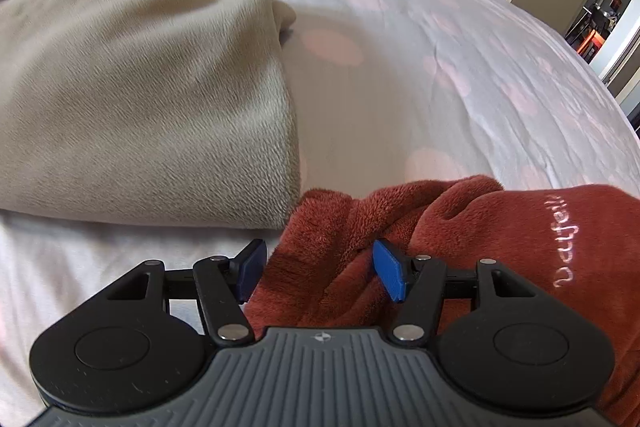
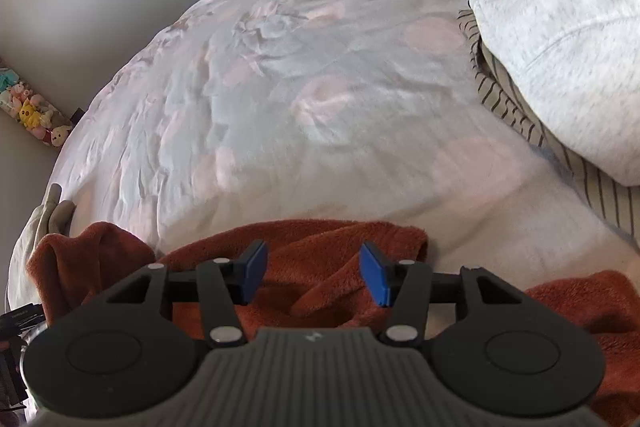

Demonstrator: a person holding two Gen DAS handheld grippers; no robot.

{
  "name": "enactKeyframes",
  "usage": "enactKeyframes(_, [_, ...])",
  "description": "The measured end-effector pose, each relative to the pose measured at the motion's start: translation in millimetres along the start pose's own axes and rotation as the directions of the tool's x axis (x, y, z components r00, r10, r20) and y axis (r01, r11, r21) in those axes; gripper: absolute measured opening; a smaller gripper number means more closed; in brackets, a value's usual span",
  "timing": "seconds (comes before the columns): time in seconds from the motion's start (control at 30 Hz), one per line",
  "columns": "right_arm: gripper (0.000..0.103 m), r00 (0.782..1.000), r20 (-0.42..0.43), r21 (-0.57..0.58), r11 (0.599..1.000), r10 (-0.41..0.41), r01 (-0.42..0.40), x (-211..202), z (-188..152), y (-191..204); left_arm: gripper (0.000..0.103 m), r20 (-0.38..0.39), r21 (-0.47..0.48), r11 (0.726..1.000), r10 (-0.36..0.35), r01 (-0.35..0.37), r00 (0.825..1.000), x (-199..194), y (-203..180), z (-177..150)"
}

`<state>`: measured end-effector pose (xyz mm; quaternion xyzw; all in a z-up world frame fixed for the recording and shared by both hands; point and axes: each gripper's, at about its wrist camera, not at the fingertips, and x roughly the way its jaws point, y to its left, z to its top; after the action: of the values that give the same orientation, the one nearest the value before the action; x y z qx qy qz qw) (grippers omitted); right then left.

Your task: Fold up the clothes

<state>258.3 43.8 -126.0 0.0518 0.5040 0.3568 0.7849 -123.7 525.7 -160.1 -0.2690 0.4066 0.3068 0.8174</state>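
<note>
- A bed (image 1: 440, 75) in pink-spotted sheets carries the laundry.
- A folded beige garment (image 1: 140, 99) lies beside a crumpled rust fleece (image 1: 460, 227).
- Left tongs (image 1: 320, 269) and right tongs (image 2: 314, 273) hang parted over the fleece.

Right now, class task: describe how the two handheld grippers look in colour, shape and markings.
The left gripper and right gripper look alike: a ribbed grey body with a small central emblem, two round black discs at the sides, black linkage arms with silver rivets, and flat blue finger pads. No cables, hands or sleeves show.
</note>
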Motion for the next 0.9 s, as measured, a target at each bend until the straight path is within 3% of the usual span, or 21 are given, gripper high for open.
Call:
enactKeyframes(0.13, [0.055,1.000,0.029,-0.006,1.000,-0.012,0.012,5.4,-6.8,-0.1,0.072,0.005,-0.003,1.000,0.017,-0.017,1.000,16.5,-4.5,-6.7])
enactKeyframes(0.27, [0.060,0.998,0.044,0.009,0.999,-0.049,0.049,13.7,-7.4,-2.4,0.076,0.040,0.024,0.997,0.075,-0.076,0.996,22.0,-20.1,-12.0])
enactKeyframes(0.37, [0.060,0.994,0.061,0.057,0.994,-0.095,0.091,18.6,-6.5,-10.0,0.065,0.072,0.055,0.993,0.104,-0.108,0.992,19.5,-34.1,-18.0])
enactKeyframes(0.5, [0.060,0.987,0.097,0.160,0.981,-0.127,0.110,18.5,-5.1,-27.0,0.041,0.121,0.098,0.987,0.116,-0.128,0.986,9.7,-48.7,-28.2])
enactKeyframes(0.63, [0.060,0.979,0.104,0.261,0.955,-0.176,0.144,16.3,-4.3,-43.6,0.035,0.187,0.070,0.990,0.109,-0.124,0.976,-12.0,-52.0,-27.5])
enactKeyframes(0.73, [0.060,0.989,0.040,0.314,0.941,-0.143,0.124,25.0,-3.5,-53.4,0.033,0.242,0.022,0.994,0.100,-0.108,0.965,-32.8,-50.2,-22.9])
enactKeyframes(0.77, [0.056,0.992,0.021,0.319,0.941,-0.121,0.108,28.3,-3.5,-54.3,0.033,0.261,0.006,0.995,0.098,-0.103,0.961,-39.8,-49.6,-21.3])
enactKeyframes(0.8, [0.040,0.995,0.010,0.310,0.946,-0.103,0.095,29.8,-3.6,-52.4,0.033,0.279,-0.009,0.995,0.095,-0.097,0.956,-46.7,-49.0,-19.8])
enactKeyframes(0.83, [0.030,0.996,0.001,0.294,0.952,-0.089,0.085,30.7,-3.8,-49.4,0.032,0.297,-0.025,0.996,0.093,-0.090,0.950,-53.7,-48.4,-18.2])
enactKeyframes(0.9, [0.026,0.996,0.011,0.257,0.963,-0.090,0.084,28.4,-4.5,-42.0,0.031,0.323,-0.044,0.995,0.100,-0.091,0.941,-65.9,-45.4,-11.2])
